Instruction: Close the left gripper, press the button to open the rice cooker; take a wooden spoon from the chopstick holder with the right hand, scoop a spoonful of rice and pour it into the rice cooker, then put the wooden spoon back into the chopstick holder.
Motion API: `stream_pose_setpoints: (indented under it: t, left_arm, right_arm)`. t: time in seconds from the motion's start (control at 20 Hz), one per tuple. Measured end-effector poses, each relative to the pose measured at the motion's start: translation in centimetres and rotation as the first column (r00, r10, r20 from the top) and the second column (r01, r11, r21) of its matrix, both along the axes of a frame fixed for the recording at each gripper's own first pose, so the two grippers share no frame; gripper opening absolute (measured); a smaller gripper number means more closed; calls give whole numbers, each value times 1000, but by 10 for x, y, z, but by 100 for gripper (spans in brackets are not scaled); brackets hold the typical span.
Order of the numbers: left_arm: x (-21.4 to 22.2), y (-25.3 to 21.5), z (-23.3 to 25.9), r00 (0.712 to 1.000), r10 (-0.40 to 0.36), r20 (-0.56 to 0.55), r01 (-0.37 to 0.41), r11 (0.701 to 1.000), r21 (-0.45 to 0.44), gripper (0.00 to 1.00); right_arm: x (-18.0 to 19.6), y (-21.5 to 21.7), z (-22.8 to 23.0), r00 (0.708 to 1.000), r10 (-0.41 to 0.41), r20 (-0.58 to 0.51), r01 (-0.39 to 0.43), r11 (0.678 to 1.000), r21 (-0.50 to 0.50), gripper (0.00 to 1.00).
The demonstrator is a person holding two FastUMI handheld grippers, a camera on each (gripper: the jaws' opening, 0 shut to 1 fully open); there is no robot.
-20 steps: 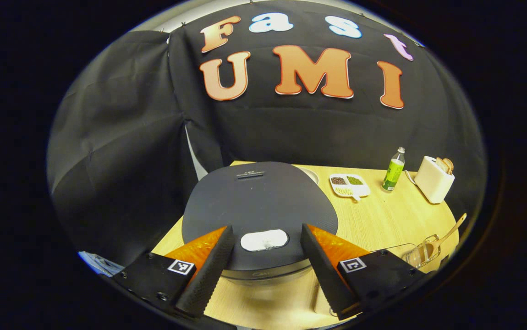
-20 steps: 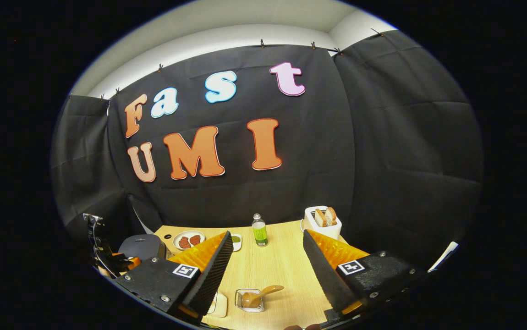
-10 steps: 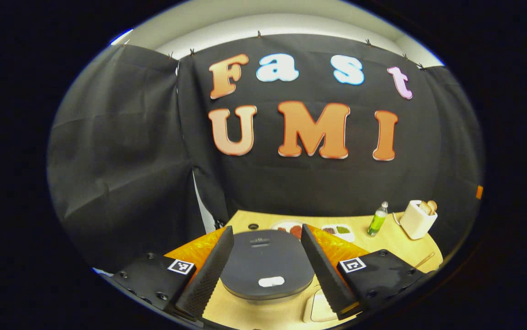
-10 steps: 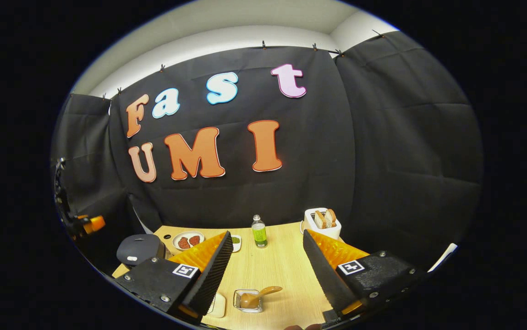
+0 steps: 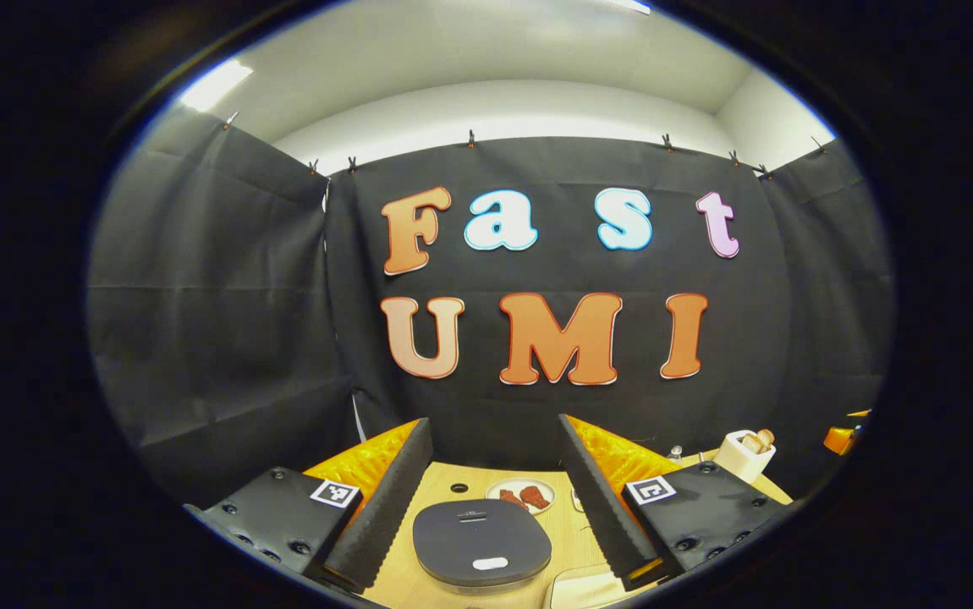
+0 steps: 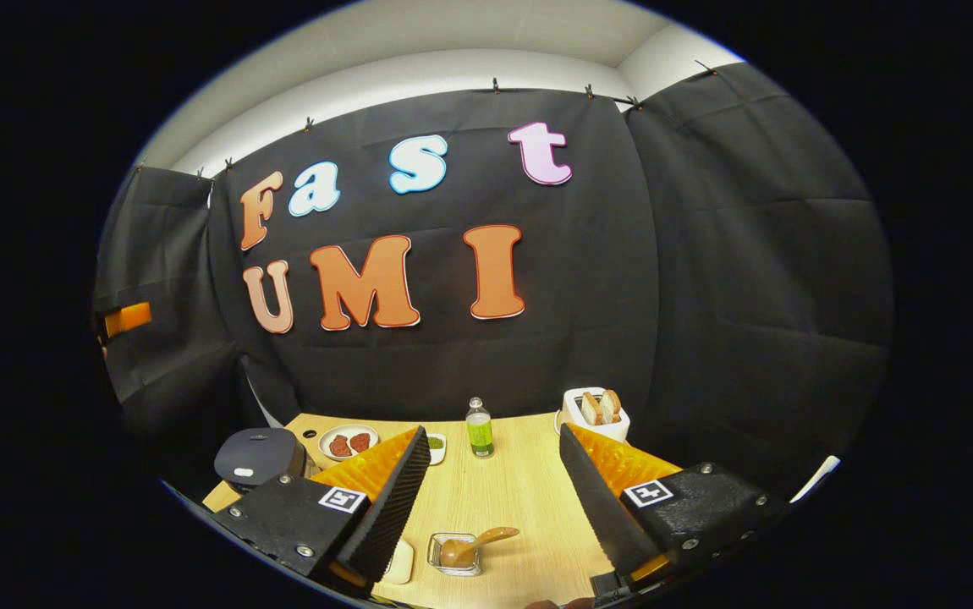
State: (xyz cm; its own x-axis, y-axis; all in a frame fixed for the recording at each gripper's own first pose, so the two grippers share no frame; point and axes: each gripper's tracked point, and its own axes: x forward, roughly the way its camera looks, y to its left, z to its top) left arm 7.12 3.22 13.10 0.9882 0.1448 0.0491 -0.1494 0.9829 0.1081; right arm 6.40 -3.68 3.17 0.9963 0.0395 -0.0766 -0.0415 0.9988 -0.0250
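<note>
Lifted since 1 s ago: left gripper (image 5: 486,499) now sits high above the dark grey oval rice cooker (image 5: 481,541), lid shut, white button (image 5: 490,563) unpressed; jaws wide apart, empty. Right gripper (image 6: 491,499) barely moved, also spread, w/ light wooden spoon (image 6: 474,545) in clear square holder (image 6: 453,554) on table below.

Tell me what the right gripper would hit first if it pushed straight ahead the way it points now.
Probably the green bottle, standing between the open right gripper fingers' lines at the table's far side; aimed higher, the black cloth wall. Depth is unclear.
</note>
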Motion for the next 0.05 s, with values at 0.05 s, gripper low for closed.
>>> stream_pose_setpoints:
  t: [0.05]
  left_arm:
    - [-2,-5,3,1000,-7,7,7,1000,1,94]
  right_arm:
    - [-1,-1,2,1000,-1,5,1,1000,-6,95]
